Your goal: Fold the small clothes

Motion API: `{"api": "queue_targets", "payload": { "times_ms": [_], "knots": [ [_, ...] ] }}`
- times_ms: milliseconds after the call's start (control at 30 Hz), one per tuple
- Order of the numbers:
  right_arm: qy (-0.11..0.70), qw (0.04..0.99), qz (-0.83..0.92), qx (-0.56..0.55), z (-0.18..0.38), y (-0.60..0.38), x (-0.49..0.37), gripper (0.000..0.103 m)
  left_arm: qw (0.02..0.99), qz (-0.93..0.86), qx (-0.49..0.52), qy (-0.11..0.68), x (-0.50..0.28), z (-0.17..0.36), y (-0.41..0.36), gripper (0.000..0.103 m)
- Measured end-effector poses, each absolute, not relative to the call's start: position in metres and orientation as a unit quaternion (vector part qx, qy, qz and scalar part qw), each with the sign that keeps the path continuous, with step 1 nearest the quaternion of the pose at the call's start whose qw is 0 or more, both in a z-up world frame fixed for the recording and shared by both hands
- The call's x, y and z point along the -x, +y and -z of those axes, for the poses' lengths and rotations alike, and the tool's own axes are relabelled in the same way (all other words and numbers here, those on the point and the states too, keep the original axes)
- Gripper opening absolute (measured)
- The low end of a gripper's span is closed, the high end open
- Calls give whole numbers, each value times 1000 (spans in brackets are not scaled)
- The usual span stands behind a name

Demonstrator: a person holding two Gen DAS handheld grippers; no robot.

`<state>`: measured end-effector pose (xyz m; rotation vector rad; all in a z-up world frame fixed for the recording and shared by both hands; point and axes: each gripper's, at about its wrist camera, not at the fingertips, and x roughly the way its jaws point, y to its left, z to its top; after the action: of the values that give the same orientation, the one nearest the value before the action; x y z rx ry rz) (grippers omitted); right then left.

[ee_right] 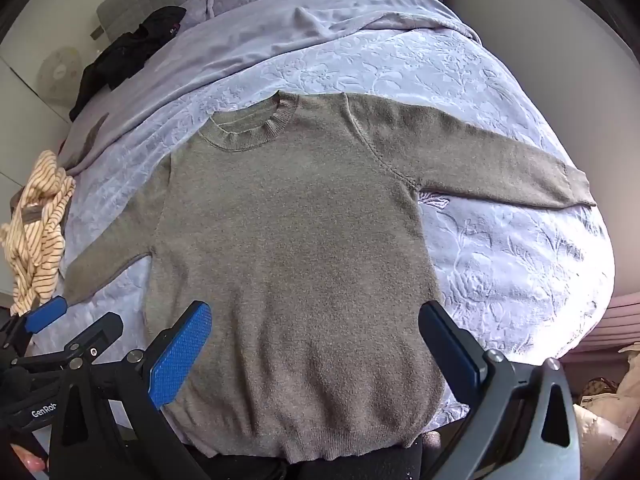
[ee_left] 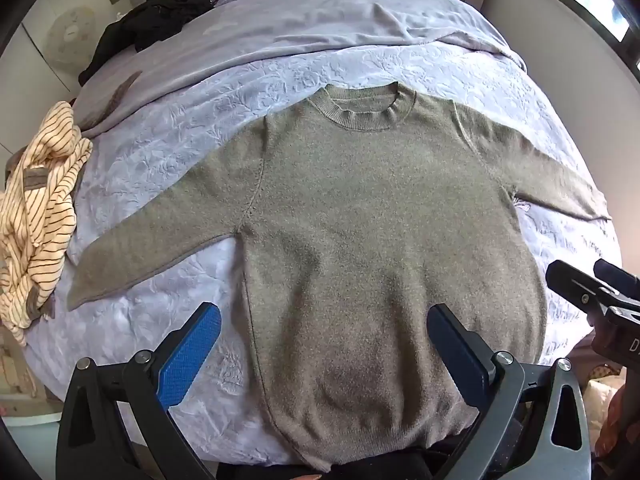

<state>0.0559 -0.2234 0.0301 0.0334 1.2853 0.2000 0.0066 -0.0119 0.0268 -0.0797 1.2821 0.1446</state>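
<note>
Nearest, the left gripper (ee_left: pixel 324 332), black-framed with blue textured pads, hangs above the lower part of a grey-green knitted crew-neck sweater (ee_left: pixel 360 216); its jaws stand wide apart and hold nothing, one finger over bare bedspread just off the sweater's side seam, the other over the knit. The right gripper (ee_right: pixel 316 332), of the same build, is likewise spread wide and empty above the sweater's lower body. In the right wrist view the left gripper shows at the lower left, beside the hem.

The sweater lies flat and face up on a pale lavender embossed floral bedspread (ee_left: pixel 168 148) covering the bed, its ribbed hem at the bed's near edge, its collar pointing toward the far end. Both sleeves are spread outward, one cuff reaching toward the left edge, the other toward the right edge.

At the left edge, just beside the left cuff, sits a crumpled cream garment with dark stripes (ee_left: pixel 40 208). Beyond the collar lies a smooth lilac blanket (ee_left: pixel 280 28), rumpled across the bed. Farther off, toward the far left corner, a heap of black clothing (ee_left: pixel 160 16) rests on it.
</note>
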Motion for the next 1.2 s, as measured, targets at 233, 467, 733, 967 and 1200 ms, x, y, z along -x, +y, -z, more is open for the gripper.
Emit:
{"api": "queue_targets", "payload": {
  "times_ms": [233,467,733,967,1200],
  "knots": [
    [601,794,-92,-18,-28,-221,-56,103,798,-73,47,597,-7,-27,-9,103],
    [596,797,-94,-17,-28,-224,-54,103,798,-85,48,595,-5,-30,-8,103],
    [599,796,-90,-11,-26,-221,-50,103,795,-92,53,597,-1,-28,-4,103],
    [597,796,-92,-20,-25,-223,-48,103,795,-94,53,597,0,-28,-4,103],
    [599,795,-93,-24,-24,-224,-48,103,794,-96,51,598,-1,-28,-2,103]
  ]
}}
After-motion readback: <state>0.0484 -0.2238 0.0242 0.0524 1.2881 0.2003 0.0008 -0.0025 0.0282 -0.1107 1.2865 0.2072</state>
